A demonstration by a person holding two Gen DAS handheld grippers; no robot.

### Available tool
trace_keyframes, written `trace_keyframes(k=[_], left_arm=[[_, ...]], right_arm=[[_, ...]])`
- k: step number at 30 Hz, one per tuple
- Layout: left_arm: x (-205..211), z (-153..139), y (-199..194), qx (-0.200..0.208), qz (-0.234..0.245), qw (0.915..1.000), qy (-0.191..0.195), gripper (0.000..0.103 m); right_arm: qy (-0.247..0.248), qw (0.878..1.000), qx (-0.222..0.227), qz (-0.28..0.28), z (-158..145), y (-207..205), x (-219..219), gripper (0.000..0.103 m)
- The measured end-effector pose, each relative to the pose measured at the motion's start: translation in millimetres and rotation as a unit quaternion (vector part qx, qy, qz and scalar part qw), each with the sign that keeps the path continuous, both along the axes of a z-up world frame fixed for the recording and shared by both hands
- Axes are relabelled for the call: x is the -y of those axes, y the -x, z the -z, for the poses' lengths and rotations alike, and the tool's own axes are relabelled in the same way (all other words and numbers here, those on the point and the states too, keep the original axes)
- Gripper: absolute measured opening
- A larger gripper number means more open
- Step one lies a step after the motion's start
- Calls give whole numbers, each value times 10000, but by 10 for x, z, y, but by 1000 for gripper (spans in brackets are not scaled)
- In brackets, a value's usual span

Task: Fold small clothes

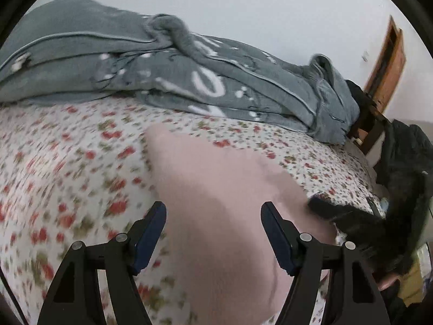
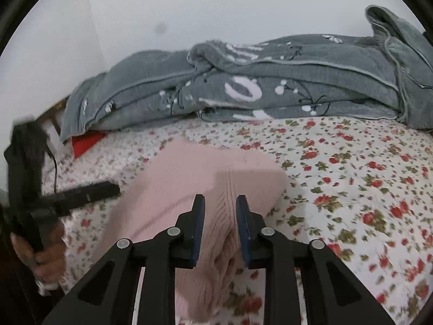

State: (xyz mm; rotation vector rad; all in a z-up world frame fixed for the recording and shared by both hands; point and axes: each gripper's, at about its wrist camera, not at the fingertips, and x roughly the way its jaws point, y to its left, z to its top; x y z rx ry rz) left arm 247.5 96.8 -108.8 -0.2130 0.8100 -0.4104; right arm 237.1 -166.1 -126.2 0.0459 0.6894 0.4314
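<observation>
My left claw point(image 1: 213, 211) hangs over the pink knit point(image 1: 216, 203), its jaws wide apart with nothing pinched between them. The knit lies folded on the flowered sheet point(image 1: 67, 162), its far edge square and a ridge of folded layers showing toward the right side. From this claw's camera the cloth fills the gap between the fingers and runs on below them, but the pads stand clear of it on both sides.

My right claw point(image 2: 219, 200) has its jaws a narrow way apart. A bunched fold of the knit point(image 2: 189, 178) lies in the gap between the blue pads point(image 2: 199, 216), yet I see a sliver of space at each pad, so the cloth looks loose there rather than clamped. The ribbed weave shows plainly here, gathered into pleats near the fingers and flat farther off.

In the right camera my left claw point(image 2: 89, 191) shows at the left edge, with my hand point(image 2: 48, 260) wrapped round its handle, just beside the knit's left side. In the left camera my right claw point(image 1: 333, 211) comes in from the right, at the knit's right edge.

A grey blanket point(image 2: 270, 86) is heaped along the far side of the bed, against a white wall point(image 2: 216, 5). A wooden door point(image 1: 387, 62) stands at the far right.
</observation>
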Motion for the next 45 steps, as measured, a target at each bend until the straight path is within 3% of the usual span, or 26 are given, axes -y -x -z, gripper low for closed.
trace_keyframes(k=[2, 7, 11, 15, 18, 24, 30, 37, 45], left_arm=[[66, -29, -85, 85, 76, 9999, -66, 70], [212, 54, -327, 38, 173, 9991, -379, 66], [259, 119, -451, 27, 191, 9986, -496, 66], [284, 188, -574, -17, 180, 9983, -547, 66], [326, 344, -653, -166, 166, 9971, -728, 66], [330, 518, -733, -351, 133, 9961, -802, 66], [382, 549, -692, -236, 104, 9949, -978, 66], [278, 397, -495, -22, 152, 9970, -754, 66], [128, 241, 103, 111, 274, 9983, -510, 66]], right_arm=[[475, 9984, -296, 0, 161, -109, -79, 17], [26, 9998, -154, -87, 15, -176, 76, 18], [-44, 10000, -35, -13, -43, -378, 105, 21], [-112, 9995, -278, -88, 108, -658, 59, 21], [173, 9988, -455, -106, 336, -748, -29, 21], [169, 9985, -519, 64, 441, -823, 1, 20], [330, 9987, -379, 89, 442, -792, -45, 20], [43, 9985, -534, 76, 335, -759, 65, 26], [39, 9999, -129, -104, 32, -63, 104, 32]])
